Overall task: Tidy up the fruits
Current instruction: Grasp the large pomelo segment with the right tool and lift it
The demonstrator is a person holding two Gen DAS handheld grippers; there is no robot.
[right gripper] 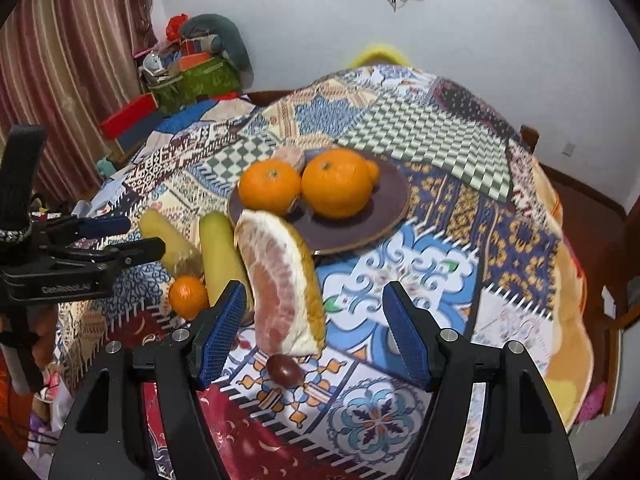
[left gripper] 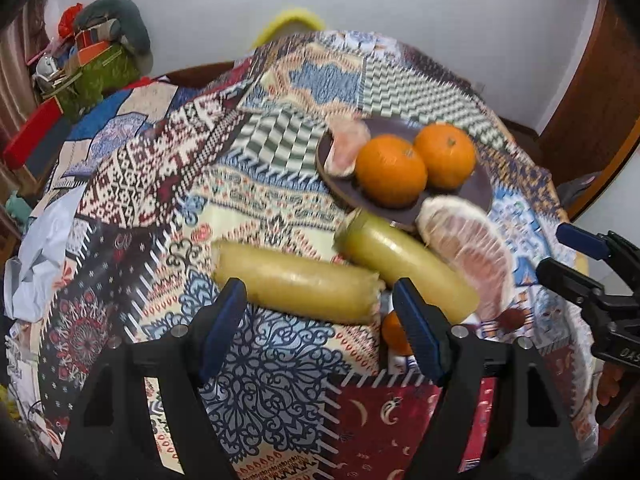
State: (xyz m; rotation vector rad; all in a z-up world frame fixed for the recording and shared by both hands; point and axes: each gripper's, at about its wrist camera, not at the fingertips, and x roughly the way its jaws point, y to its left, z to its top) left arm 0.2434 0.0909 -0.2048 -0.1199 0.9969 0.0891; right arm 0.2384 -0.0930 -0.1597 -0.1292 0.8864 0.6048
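Fruit lies partly on a brown plate (right gripper: 384,216) and partly on the patchwork cloth (right gripper: 440,256) beside it. The plate sits ahead of both claws and carries two oranges (right gripper: 338,188), touching each other, with a pomelo piece (left gripper: 344,150) at its far edge. A large pomelo wedge (right gripper: 282,280) lies on the cloth just ahead of the right claw (right gripper: 316,328), near its left finger, its far end at the plate's near rim. A small dark fruit (right gripper: 285,369) rests between that claw's fingers, below the wedge. Two yellow-green fruits (left gripper: 296,284) lie just ahead of the left claw (left gripper: 322,320), their near ends touching; a small orange (left gripper: 394,332) sits beside its right finger. Both claws are released, jaws spread wide, grasping nothing.
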